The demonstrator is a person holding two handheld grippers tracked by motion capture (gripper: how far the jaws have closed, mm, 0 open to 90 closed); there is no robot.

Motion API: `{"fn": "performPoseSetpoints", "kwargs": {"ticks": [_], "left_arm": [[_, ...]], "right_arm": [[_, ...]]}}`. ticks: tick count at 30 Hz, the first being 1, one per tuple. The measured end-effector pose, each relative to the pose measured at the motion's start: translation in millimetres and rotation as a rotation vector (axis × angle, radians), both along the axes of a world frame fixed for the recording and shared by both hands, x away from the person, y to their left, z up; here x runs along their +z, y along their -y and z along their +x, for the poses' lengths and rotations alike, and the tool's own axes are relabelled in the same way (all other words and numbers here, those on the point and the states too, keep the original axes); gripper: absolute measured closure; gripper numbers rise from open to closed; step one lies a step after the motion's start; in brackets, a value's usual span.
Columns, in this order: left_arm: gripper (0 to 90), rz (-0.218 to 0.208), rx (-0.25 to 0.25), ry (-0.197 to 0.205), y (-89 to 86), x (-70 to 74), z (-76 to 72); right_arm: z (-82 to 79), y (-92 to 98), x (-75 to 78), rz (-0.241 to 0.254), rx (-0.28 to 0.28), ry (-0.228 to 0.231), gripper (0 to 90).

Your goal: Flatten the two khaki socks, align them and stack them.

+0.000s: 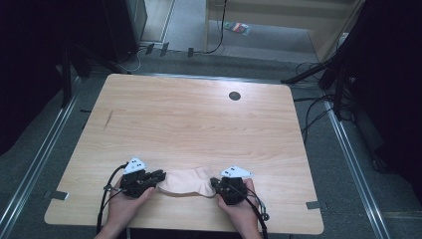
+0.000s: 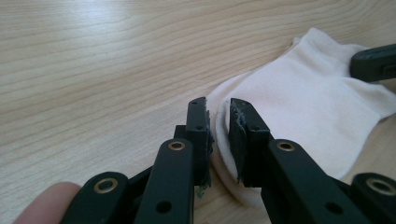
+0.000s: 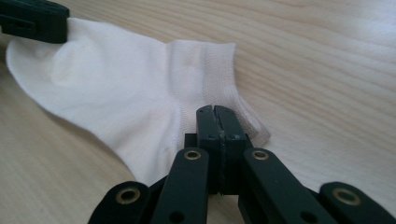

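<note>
Sock, pale, short, one piece. Lies flat on the table, stretched between both sets of fingers. Right gripper: fingers pressed together on the cuff end, apparently anchoring it. Left gripper: fingers slightly apart, straddling the toe edge, not yet clamped, likely poised to pinch.
</note>
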State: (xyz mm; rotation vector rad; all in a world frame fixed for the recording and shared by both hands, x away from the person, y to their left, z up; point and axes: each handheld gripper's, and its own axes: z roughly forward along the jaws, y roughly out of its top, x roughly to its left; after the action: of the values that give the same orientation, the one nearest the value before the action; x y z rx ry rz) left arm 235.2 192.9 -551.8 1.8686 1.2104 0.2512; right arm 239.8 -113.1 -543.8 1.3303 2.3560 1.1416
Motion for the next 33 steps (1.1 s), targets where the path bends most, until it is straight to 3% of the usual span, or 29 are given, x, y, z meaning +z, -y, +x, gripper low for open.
{"fn": "performPoseSetpoints", "kwargs": {"ticks": [2,4,9,17,22,24,29,31,33], "left_arm": [[77.2,-0.007,0.002,0.013,-0.8,0.0,0.5],[74.3,-0.037,-0.007,0.042,-3.5,2.4,-0.8],[61.1,-0.112,0.009,0.129,-14.9,8.6,-5.5],[48.0,-0.153,0.048,0.188,-39.1,13.5,-13.1],[27.8,-0.147,0.092,0.173,-51.0,16.8,-12.4],[19.5,-0.140,0.118,0.166,-54.9,19.1,-12.1],[13.0,-0.135,0.142,0.184,-67.7,23.3,-13.6],[10.4,-0.136,0.166,0.180,-73.0,24.0,-13.7],[8.7,-0.142,0.179,0.177,-79.2,24.3,-13.7]], "right_arm": [[1.8,1.1,1.3,-0.018,-0.013,0.022,90.0],[2.5,4.3,3.3,0.028,-0.015,0.018,90.0],[0.0,12.6,12.3,0.073,-0.032,0.080,90.0],[2.6,39.4,21.8,0.111,-0.086,0.139,90.0],[2.3,61.2,22.6,0.117,-0.113,0.186,64.3],[1.8,69.0,21.9,0.114,-0.128,0.194,49.2],[1.7,84.5,21.1,0.074,-0.180,0.193,10.8],[2.8,91.1,20.8,0.074,-0.205,0.184,1.2],[3.7,98.3,20.2,0.071,-0.217,0.184,0.0]]}}
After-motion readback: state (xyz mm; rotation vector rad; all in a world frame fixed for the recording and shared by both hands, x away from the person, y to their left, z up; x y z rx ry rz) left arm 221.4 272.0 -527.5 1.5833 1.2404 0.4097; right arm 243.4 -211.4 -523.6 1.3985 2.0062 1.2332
